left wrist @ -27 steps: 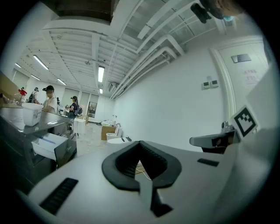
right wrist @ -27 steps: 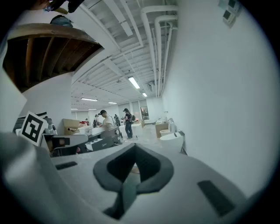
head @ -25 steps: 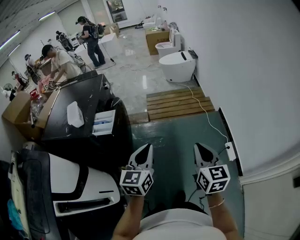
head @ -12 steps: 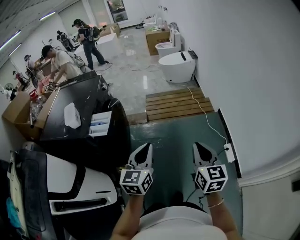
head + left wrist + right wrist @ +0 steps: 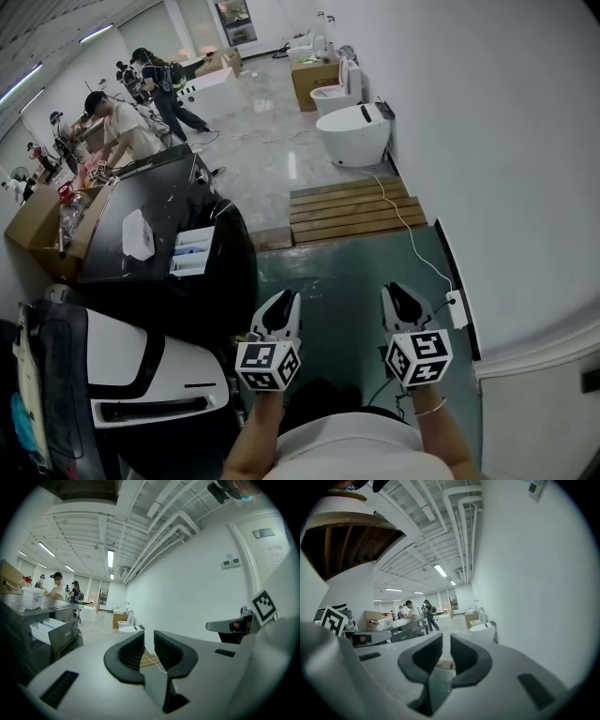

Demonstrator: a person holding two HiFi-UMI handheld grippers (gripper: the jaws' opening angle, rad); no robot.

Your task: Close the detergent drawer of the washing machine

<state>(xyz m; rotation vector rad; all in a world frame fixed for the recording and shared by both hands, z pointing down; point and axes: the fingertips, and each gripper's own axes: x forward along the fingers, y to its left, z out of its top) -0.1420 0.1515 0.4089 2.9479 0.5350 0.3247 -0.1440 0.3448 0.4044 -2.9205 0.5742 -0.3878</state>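
Note:
The black washing machine (image 5: 159, 225) stands at the left of the head view. Its pale detergent drawer (image 5: 192, 251) sticks out of the front, pulled open. In the left gripper view the drawer (image 5: 47, 629) shows far off to the left. My left gripper (image 5: 284, 307) hangs over the teal floor, well to the right of the machine. Its jaws are opening, with a narrow gap and nothing between them. My right gripper (image 5: 398, 298) is level with it further right, jaws slightly apart and empty. Neither gripper touches the machine.
A white tub (image 5: 138, 234) sits on the machine's top. A white appliance (image 5: 141, 375) stands at the lower left. Ahead lie a wooden platform (image 5: 352, 208) and a toilet (image 5: 354, 131). A cable runs to a power strip (image 5: 457, 309) by the right wall. People work at the back left.
Both grippers have drifted a little down and left in the head view. The machine and drawer sit further left in the picture. A person at the back has walked left.

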